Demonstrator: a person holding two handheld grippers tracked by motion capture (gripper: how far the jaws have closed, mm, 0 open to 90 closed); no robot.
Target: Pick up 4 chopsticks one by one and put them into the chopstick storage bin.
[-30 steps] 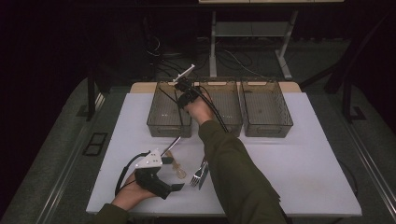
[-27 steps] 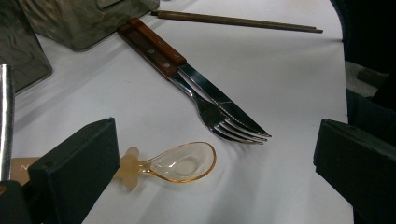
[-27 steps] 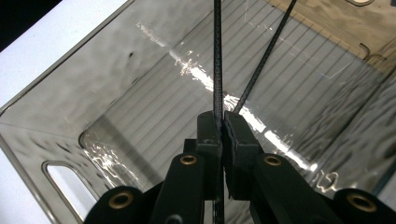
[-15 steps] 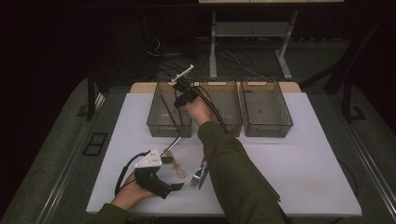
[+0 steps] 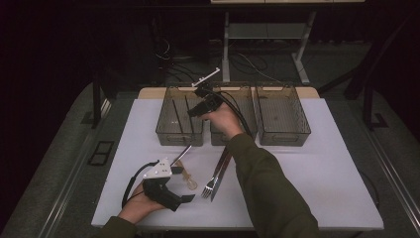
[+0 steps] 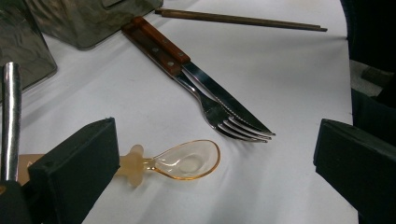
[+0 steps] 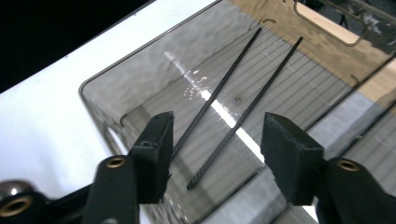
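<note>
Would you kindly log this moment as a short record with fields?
work: sorting cutlery into three clear bins
right gripper: above the left bin, jaws just opened, nothing between them
left bin contents: two black chopsticks
left gripper: open, low over the table, facing an amber plastic spoon
still on table: fork, wood-handled knife, brown chopsticks, metal handle

metal handle (image 6: 10, 121) cut off at left, knife (image 6: 196, 77) partly hiding fork (image 6: 224, 119)

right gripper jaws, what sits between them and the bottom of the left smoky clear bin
Nothing. In the right gripper view the open right gripper hovers over the two thin black chopsticks lying on the bin floor.
</note>
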